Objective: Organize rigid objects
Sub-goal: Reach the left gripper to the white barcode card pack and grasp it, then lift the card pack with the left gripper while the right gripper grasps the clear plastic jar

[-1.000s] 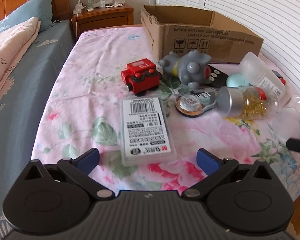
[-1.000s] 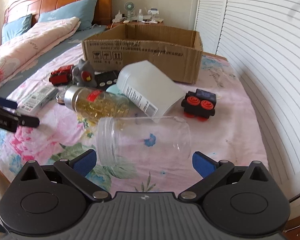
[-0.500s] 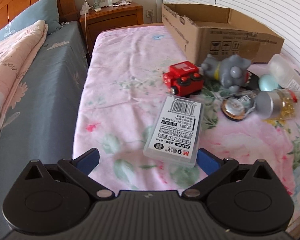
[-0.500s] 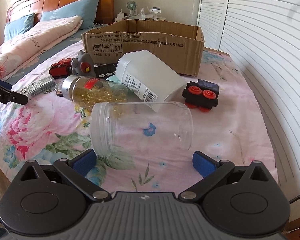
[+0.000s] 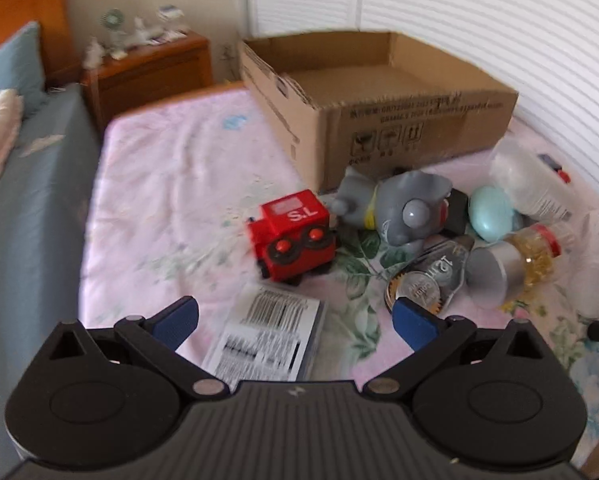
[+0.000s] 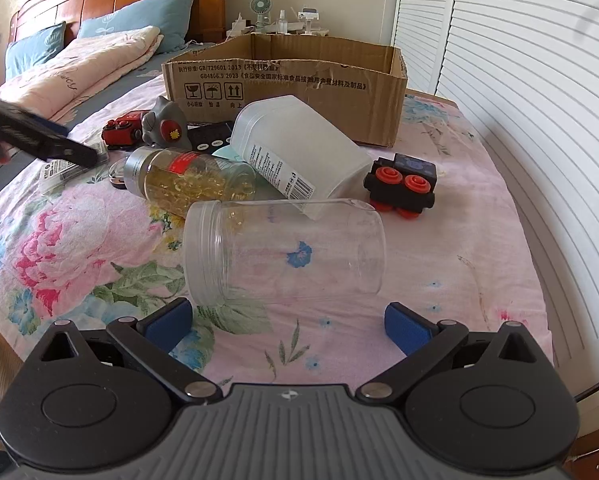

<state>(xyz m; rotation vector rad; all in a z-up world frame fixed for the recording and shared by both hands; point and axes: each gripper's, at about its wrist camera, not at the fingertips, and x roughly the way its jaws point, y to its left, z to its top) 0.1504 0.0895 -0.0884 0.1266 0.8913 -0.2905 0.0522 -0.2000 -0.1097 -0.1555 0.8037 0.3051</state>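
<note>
My left claw (image 5: 293, 320) is wide open and empty, and in the last second it has pushed forward over the flat case (image 5: 269, 338), which now lies between its fingers, half under the body. Just past it sit the red train (image 5: 295, 240), the grey toy (image 5: 399, 208) and, further off, the box (image 5: 379, 92), with nothing in it that I can see. My right claw (image 6: 289, 320) is equally open and empty, and has closed in on the clear jar (image 6: 283, 252) lying on its side just ahead. I judge both grabs imminent; no sorting done yet.
</note>
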